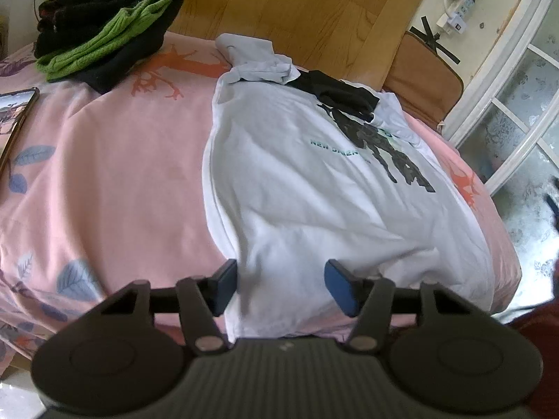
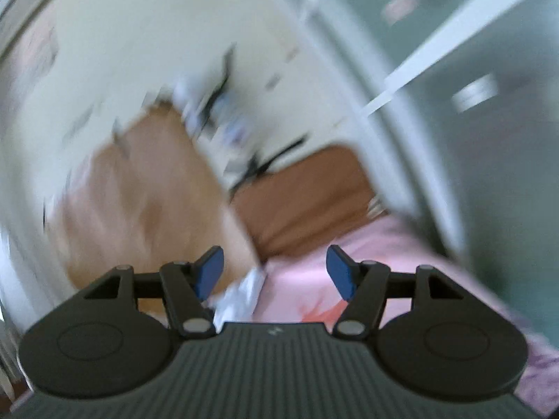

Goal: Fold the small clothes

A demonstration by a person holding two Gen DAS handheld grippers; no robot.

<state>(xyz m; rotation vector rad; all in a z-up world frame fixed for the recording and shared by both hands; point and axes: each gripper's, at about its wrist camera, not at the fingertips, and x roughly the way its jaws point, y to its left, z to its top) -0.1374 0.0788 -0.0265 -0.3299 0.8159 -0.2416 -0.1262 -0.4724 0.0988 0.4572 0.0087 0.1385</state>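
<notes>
white t-shirt (image 1: 314, 209) hem lies between left gripper's (image 1: 281, 288) parted jaws

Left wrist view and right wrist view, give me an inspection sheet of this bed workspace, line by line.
Surface: pink leaf-print bedsheet, wrinkled.
Job's things: white printed T-shirt laid flat, near hem between the left claw pads, not yet pinched; black garment lying on its far end.
Clutter: black and green clothes pile at far left; a phone or tablet at left edge.
Grippers: left claw open around the hem; right claw open, empty, view motion-blurred.
Cables: power strip with plugs on the wall.
Surroundings: wooden headboard, brown cushion, white glazed door.
</notes>
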